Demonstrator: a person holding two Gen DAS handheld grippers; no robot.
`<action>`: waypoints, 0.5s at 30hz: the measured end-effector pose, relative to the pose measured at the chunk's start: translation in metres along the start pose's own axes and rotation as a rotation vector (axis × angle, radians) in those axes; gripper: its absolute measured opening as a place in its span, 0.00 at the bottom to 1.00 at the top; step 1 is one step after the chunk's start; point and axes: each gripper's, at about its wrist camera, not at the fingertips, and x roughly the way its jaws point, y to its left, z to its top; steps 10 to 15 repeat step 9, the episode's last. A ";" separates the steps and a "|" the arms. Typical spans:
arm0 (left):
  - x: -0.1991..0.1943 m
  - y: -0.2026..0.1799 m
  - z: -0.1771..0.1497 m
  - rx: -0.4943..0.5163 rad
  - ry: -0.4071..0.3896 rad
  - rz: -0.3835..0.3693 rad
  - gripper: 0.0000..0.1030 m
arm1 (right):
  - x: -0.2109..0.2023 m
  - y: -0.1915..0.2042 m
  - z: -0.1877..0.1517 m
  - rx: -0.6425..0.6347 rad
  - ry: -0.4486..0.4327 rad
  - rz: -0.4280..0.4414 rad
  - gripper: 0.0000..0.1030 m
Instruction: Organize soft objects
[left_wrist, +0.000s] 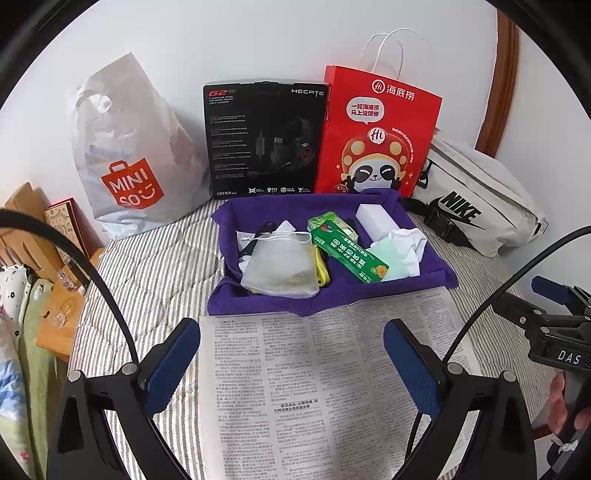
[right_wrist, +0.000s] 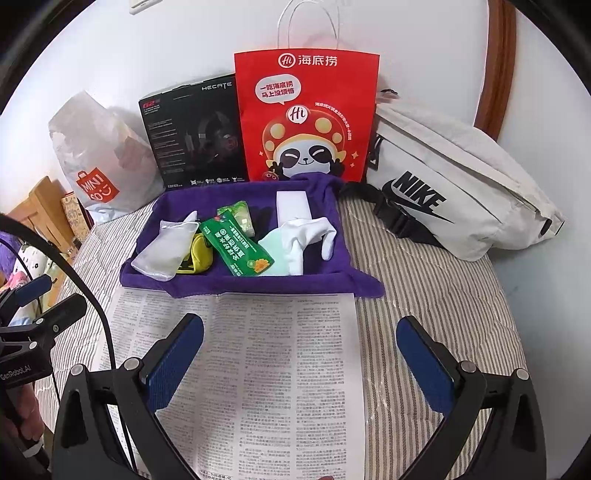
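both tools, left (left_wrist: 291, 354) and right (right_wrist: 300, 350), wide apart, empty, above the newspaper (right_wrist: 258, 369)

A purple cloth-lined tray (right_wrist: 236, 284) sits on the striped bed, holding the soft items. A translucent white mesh pouch (right_wrist: 162, 249) lies at its left, a crumpled white sock (right_wrist: 308, 236) at its right over a pale green cloth (right_wrist: 275, 254). A green printed sachet (right_wrist: 236, 245) lies diagonally between them, beside a yellow pouch (right_wrist: 201, 254).

Striped bed (right_wrist: 424, 295) with clutter
Holding newspaper (right_wrist: 258, 350), purple tray (right_wrist: 236, 282), Miniso bag (left_wrist: 133, 155), black box (left_wrist: 264, 140), red bag (right_wrist: 306, 114), Nike pouch (right_wrist: 454, 192)
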 end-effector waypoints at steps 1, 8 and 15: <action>0.000 0.000 0.000 0.001 -0.001 0.001 0.98 | -0.001 0.000 0.000 0.002 0.000 0.000 1.00; 0.000 -0.002 0.000 0.006 -0.003 -0.004 0.98 | 0.000 -0.001 -0.001 0.009 0.005 -0.003 1.00; 0.000 -0.003 0.000 0.009 -0.004 -0.005 0.98 | 0.001 -0.002 -0.002 0.010 0.009 -0.003 1.00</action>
